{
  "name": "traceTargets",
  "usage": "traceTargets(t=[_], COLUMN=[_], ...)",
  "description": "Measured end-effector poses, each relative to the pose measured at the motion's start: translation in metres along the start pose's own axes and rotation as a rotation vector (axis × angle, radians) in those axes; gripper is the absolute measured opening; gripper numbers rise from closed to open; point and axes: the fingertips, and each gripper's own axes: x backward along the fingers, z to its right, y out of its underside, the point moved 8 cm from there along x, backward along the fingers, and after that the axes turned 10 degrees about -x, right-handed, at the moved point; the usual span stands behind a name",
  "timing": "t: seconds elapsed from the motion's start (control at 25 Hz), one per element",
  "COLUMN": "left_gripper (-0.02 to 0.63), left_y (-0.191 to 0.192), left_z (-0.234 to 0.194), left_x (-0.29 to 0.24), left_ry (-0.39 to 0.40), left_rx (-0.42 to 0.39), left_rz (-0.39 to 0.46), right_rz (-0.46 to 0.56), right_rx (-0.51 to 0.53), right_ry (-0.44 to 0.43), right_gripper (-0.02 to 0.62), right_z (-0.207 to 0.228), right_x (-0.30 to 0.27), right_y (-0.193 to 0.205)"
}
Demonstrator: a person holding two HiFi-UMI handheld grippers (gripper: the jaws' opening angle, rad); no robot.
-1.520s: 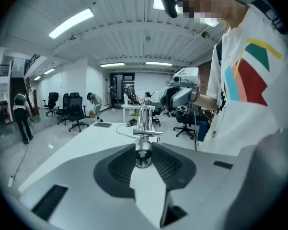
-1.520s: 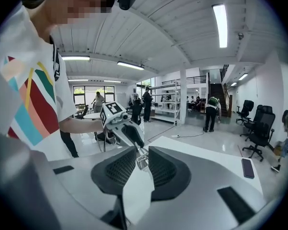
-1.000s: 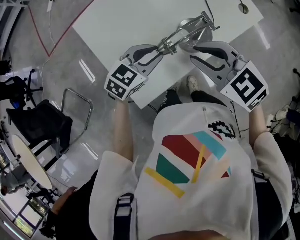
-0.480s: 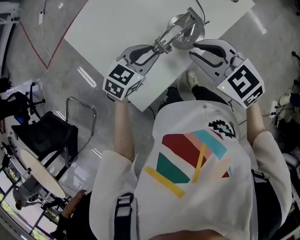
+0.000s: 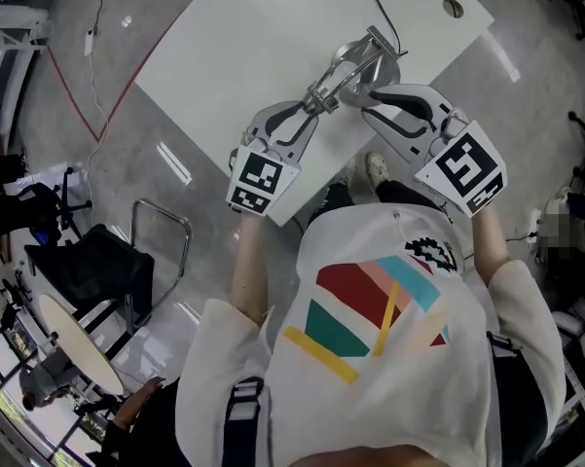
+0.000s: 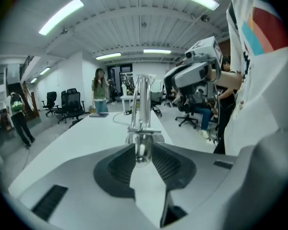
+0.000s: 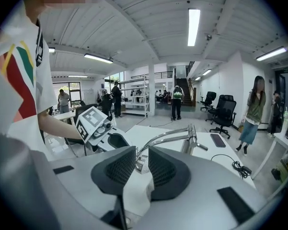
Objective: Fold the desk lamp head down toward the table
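A chrome desk lamp point(image 5: 353, 66) stands near the front edge of the white table point(image 5: 234, 47), with its thin arms folded low over its round base. In the head view my left gripper point(image 5: 316, 100) is shut on the lamp's near end from the left. In the left gripper view the pads pinch a chrome piece point(image 6: 141, 150), and the lamp's rods point(image 6: 142, 99) rise behind it. My right gripper point(image 5: 363, 96) comes in from the right. In the right gripper view it point(image 7: 141, 163) is closed on the chrome end point(image 7: 141, 165), and the lamp's arm point(image 7: 170, 137) runs off to a joint.
A dark phone point(image 7: 217, 140) and a black cable point(image 7: 237, 166) lie further back on the table. A black chair point(image 5: 107, 251) and a round table point(image 5: 63, 329) stand on the floor to the left. People walk in the room behind.
Both grippers stay closed on the lamp. The left gripper's marker cube has rolled a little and sits closer in. The head view has shifted slightly.
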Motion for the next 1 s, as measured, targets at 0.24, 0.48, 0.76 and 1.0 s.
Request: traceTargets(t=[0.24,0.48,0.76,1.0], left_gripper=[0.150,0.046,0.046,0.046], left_y=[-0.076,-0.162,-0.190,-0.198], left_z=[-0.024,-0.043,-0.025,-0.019], left_x=[0.046,0.085,0.079,0.076], left_ry=[-0.139,-0.364,-0.339,-0.336], left_rx=[0.171,0.091,0.083,0.079], left_rz=[0.393,0.661,0.677,0.662], right_rz=[0.167,0.482,0.589,0.552], right_rx=[0.011,-0.170,-0.228,-0.194], right_ry=[0.013,0.202,0.188,0.228], right_gripper=[0.086,0.086,0.086,0.084], right_z=[0.005,0.019,0.016,0.014], right_x=[0.017,0.048,0.076,0.076], right_y=[-0.037,-0.086,-0.089,-0.084])
